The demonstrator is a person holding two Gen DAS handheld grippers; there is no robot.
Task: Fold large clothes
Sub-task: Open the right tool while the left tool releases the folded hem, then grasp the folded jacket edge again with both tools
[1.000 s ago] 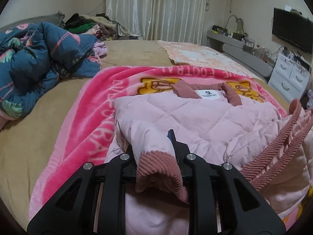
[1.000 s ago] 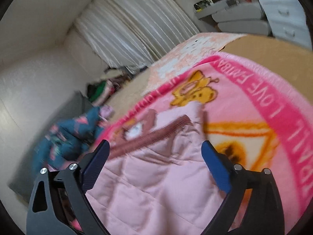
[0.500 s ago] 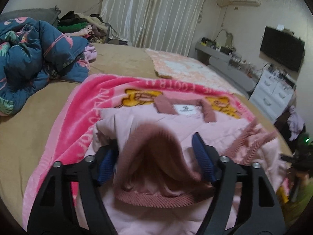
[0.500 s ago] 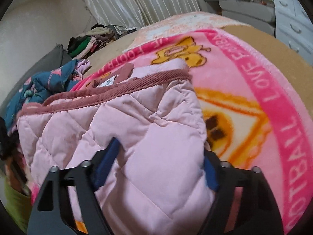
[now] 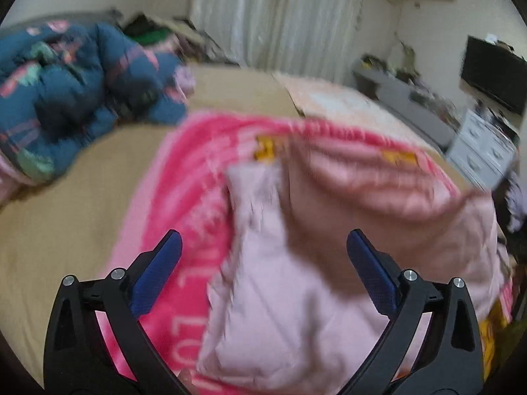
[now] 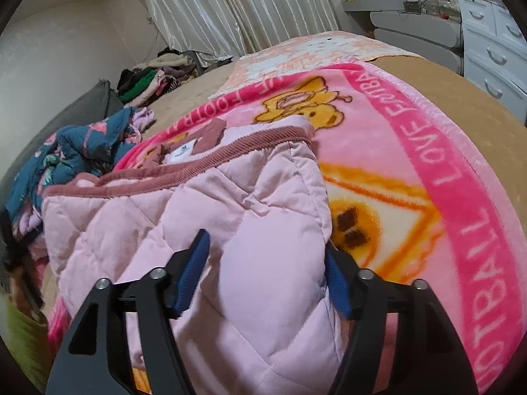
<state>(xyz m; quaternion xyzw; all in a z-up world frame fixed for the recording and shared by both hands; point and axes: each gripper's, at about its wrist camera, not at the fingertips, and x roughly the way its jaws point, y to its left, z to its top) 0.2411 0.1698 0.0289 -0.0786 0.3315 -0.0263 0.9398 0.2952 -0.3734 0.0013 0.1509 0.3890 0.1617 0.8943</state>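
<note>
A pale pink quilted jacket (image 6: 250, 230) with dusty-rose ribbed trim lies partly folded on a pink cartoon blanket (image 6: 461, 177) on the bed. In the right wrist view my right gripper (image 6: 266, 260) is open, its blue pads either side of a bulge of jacket fabric. In the blurred left wrist view my left gripper (image 5: 263, 256) is wide open and empty, just above the jacket (image 5: 290, 283), which lies ahead between its fingers.
A crumpled blue floral quilt (image 5: 66, 98) lies at the bed's left. A clothes pile (image 6: 154, 79) sits by the curtains. A peach patterned cloth (image 6: 316, 49) lies further up the bed. White drawers (image 6: 494, 46) and a TV (image 5: 494, 79) stand at the right.
My left gripper let go of the ribbed cuff, opened wide and pulled back; its view is now blurred. My right gripper came down around the jacket's folded edge and narrowed a little.
</note>
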